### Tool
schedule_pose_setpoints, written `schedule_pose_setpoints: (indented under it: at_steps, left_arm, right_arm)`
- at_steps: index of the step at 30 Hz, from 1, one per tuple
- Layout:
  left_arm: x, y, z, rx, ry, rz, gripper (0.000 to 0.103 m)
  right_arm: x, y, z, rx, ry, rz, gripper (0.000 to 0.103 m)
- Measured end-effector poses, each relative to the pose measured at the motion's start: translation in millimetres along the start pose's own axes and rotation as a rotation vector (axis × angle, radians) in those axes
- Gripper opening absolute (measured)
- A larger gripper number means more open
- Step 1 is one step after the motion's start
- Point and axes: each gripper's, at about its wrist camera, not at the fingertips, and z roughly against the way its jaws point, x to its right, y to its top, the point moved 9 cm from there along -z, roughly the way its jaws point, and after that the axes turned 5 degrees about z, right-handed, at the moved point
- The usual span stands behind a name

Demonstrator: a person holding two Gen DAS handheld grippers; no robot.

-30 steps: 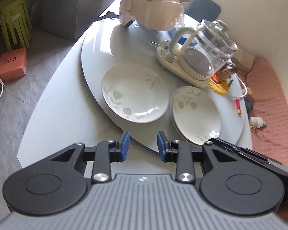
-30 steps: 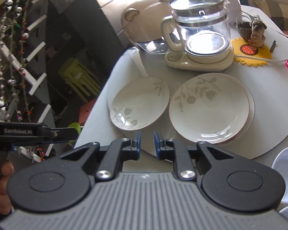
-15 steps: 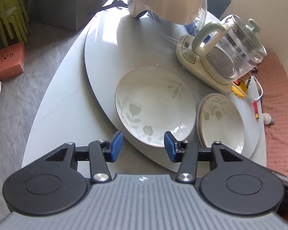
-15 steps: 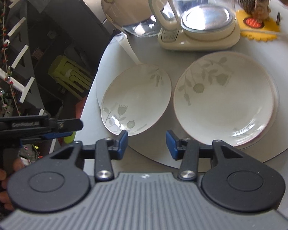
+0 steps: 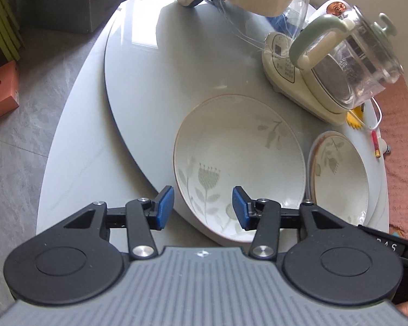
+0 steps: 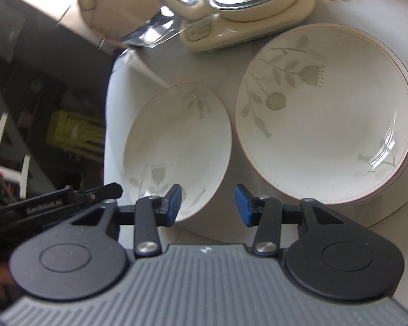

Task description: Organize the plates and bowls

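Your left gripper has its fingers spread wide, released, straddling the near rim of the single plate on the table. Your right gripper is likewise spread and holds nothing, before the gap between that plate and the stacked plates. The kettle stands just behind both.

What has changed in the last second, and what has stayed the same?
Both grippers came down toward the plates and opened their jaws wider. The left gripper now straddles the near rim of the single plate; the right gripper hangs open, holding nothing. The single plate, the stacked plates and the kettle stayed put.
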Motion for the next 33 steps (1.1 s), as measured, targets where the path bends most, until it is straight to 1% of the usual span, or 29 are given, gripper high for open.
schedule_pose_setpoints:
  at_steps: [3,6,9,11,13,14,18,22,25,28,30,33]
  left_arm:
    - [-1,10,-12,-0.020,-0.011,-0.038,0.053]
    - [-4,17,-20,-0.033,-0.016,-0.046,0.053]
    - [-6,24,-26,-0.034,-0.026,-0.068,0.050]
    - [-6,31,-30,-0.021,-0.019,-0.086,0.034]
    - [-9,36,-33,-0.020,-0.015,-0.078,0.031]
    - [-10,39,-34,-0.020,-0.019,-0.077,0.029]
    - [-13,46,-41,-0.033,-0.042,-0.070,0.028]
    - [-12,50,-48,-0.055,-0.059,-0.080,0.028]
    - [-12,50,-56,-0.089,-0.078,-0.090,0.028]
    - [-12,51,-62,-0.096,-0.098,-0.087,0.028]
    - [-11,52,-61,-0.078,-0.103,-0.094,0.027]
    - [-12,53,-62,-0.067,-0.101,-0.100,0.022]
  right_arm:
    - [-1,0,-7,0.003,-0.004,-0.017,0.047]
    - [0,-1,-15,-0.011,-0.022,-0.034,0.046]
    - [1,1,-20,-0.003,-0.060,-0.033,0.046]
    - [3,1,-23,-0.004,-0.063,-0.049,0.044]
    - [3,1,-25,-0.011,-0.064,-0.054,0.041]
    - [4,0,-26,-0.016,-0.066,-0.058,0.038]
    - [9,1,-27,-0.017,-0.077,-0.075,0.028]
    - [11,4,-30,-0.007,-0.071,-0.093,0.026]
    - [9,3,-36,-0.020,-0.071,-0.093,0.025]
    - [8,3,-38,-0.021,-0.062,-0.089,0.024]
    - [7,4,-40,-0.022,-0.067,-0.085,0.024]
    - [7,5,-40,-0.029,-0.082,-0.057,0.023]
